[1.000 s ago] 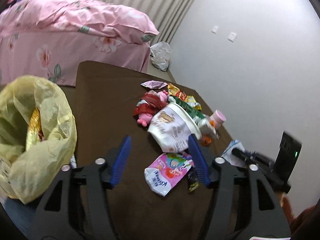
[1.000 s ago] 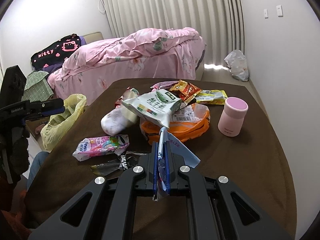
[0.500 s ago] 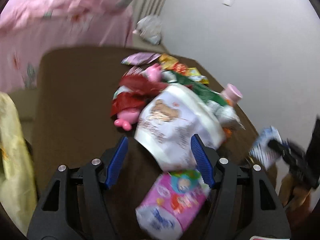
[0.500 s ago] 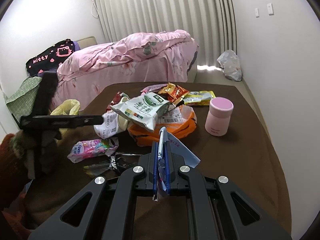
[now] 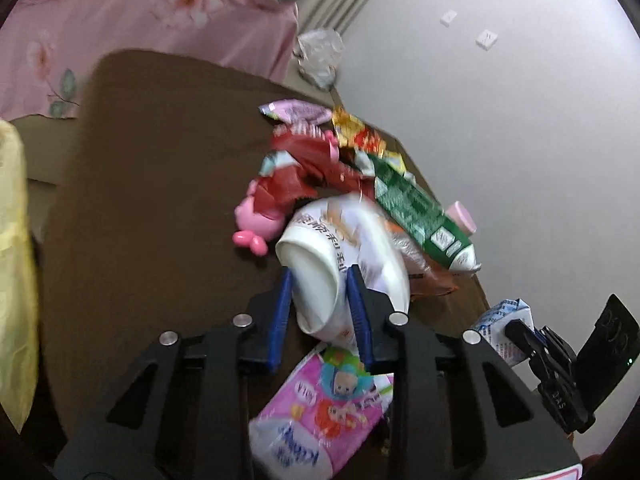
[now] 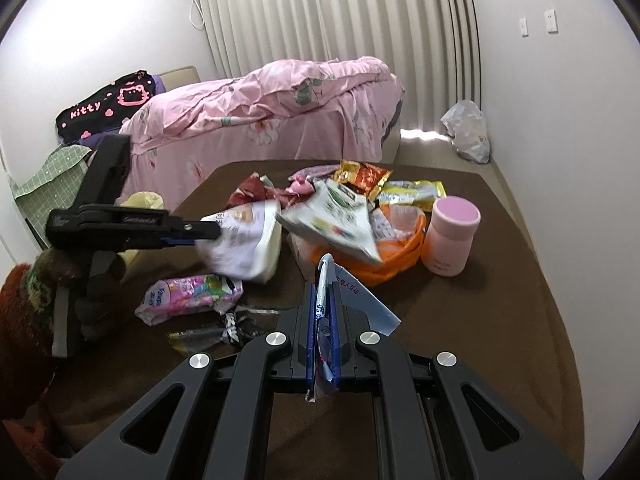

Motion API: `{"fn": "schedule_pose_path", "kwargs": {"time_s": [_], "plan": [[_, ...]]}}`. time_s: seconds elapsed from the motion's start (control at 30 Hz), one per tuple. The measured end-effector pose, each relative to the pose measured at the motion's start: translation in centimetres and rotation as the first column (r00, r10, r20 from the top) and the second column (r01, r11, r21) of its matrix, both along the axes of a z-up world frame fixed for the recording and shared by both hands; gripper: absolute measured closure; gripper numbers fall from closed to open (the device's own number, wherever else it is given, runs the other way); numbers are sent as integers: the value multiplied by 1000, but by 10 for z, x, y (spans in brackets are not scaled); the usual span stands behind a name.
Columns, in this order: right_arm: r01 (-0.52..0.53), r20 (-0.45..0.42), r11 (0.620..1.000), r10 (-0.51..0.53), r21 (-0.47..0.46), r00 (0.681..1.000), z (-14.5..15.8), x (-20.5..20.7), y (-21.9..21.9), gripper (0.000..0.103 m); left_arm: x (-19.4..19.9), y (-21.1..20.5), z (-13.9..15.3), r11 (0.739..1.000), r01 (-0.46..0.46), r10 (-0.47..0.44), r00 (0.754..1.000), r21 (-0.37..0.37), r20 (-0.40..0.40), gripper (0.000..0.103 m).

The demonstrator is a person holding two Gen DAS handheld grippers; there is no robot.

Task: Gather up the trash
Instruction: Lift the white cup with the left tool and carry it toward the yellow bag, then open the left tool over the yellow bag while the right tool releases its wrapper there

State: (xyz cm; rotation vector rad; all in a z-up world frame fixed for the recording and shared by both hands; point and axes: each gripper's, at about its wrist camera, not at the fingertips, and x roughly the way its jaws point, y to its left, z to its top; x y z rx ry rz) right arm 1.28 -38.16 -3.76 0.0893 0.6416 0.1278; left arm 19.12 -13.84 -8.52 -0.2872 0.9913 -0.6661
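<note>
I am closing my left gripper [image 5: 320, 292] on the white snack bag [image 5: 340, 264], its blue fingers [image 5: 280, 312] pressing the bag's near end from both sides, slightly lifted off the brown table [image 5: 152, 184]. My right gripper [image 6: 323, 320] is clamping a blue-and-white wrapper [image 6: 352, 296] tight between nearly touching fingers. At six o'clock from the white bag, a pink wipes packet [image 5: 320, 412] is lying flat. At twelve to two o'clock, the red wrapper [image 5: 296, 176], green packet [image 5: 416, 208] and pink cup [image 6: 450, 236] are crowding together. The yellow trash bag [image 5: 14, 280] is hanging at nine o'clock.
</note>
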Motion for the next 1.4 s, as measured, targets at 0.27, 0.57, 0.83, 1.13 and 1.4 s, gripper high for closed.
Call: {"fn": "schedule_pose_path", "kwargs": {"time_s": [0.27, 0.57, 0.83, 1.13, 1.4], "plan": [[-35, 29, 999, 36, -22, 999, 15, 0, 18, 96, -38, 36, 42, 994, -97, 89, 982, 43, 169, 77], [-128, 95, 989, 135, -78, 986, 49, 13, 58, 96, -72, 75, 79, 963, -228, 168, 926, 146, 338, 77], [-297, 178, 948, 313, -113, 933, 91, 44, 124, 96, -90, 129, 105, 903, -390, 276, 849, 183, 450, 77], [-474, 165, 880, 473, -35, 865, 101, 101, 201, 96, -96, 214, 104, 743, -649, 517, 712, 164, 474, 77], [-593, 90, 803, 587, 57, 804, 76, 162, 265, 96, -80, 261, 70, 626, -767, 677, 623, 139, 391, 77]]}}
